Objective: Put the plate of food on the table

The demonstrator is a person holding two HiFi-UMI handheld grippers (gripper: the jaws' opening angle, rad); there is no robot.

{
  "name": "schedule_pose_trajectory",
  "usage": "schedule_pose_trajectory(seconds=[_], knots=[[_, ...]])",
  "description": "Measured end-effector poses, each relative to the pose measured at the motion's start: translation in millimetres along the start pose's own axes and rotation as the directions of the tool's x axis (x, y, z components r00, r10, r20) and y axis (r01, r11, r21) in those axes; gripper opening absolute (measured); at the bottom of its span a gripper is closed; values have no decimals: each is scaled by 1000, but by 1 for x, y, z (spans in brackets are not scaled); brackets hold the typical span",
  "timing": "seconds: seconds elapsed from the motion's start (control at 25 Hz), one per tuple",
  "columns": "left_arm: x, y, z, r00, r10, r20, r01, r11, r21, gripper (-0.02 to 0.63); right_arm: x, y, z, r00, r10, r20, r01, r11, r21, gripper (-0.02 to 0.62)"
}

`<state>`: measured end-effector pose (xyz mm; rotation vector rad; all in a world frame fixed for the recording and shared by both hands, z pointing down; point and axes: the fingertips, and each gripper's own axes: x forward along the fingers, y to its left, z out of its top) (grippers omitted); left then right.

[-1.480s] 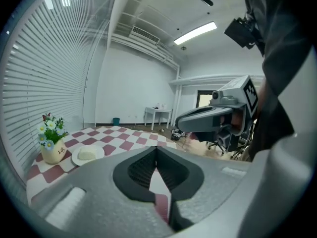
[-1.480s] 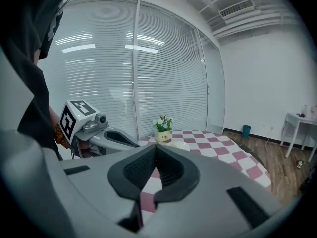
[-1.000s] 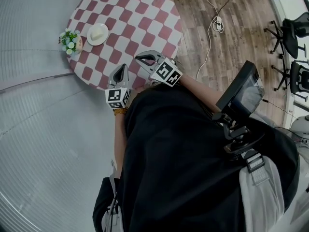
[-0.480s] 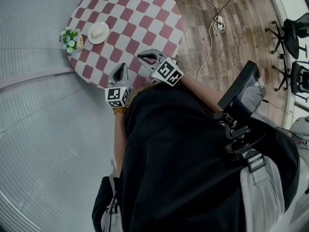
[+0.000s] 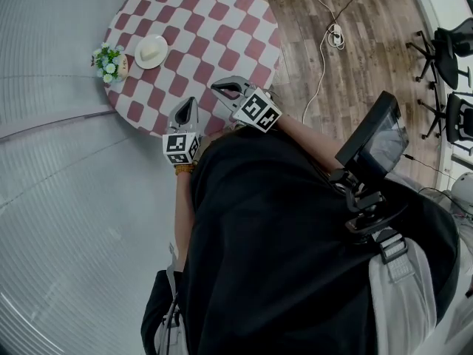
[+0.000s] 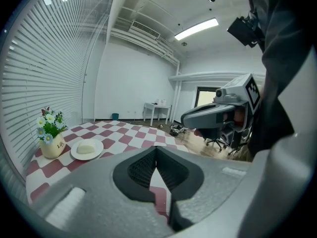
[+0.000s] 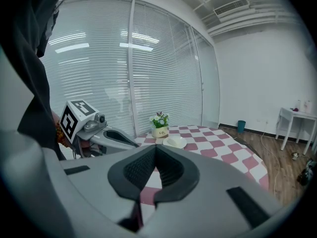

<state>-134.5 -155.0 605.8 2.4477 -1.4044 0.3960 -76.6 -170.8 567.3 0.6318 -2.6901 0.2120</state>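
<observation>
The round checkered tabletop point(image 5: 214, 28) lies in front of both grippers. The left gripper point(image 5: 186, 103) and right gripper point(image 5: 222, 89) hang over its near edge, each pressed together on nothing. The plate of food point(image 5: 151, 51) sits well ahead of them, to the left, beside a small flower pot point(image 5: 109, 63).
</observation>
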Motion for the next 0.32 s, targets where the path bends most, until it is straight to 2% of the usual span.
schedule_pose_trajectory(seconds=[0.32], knots=[[4, -6, -8, 999, -25, -21, 25, 1000, -3, 6, -1, 0, -4, 1000, -3, -3, 3, 1000, 24, 9]])
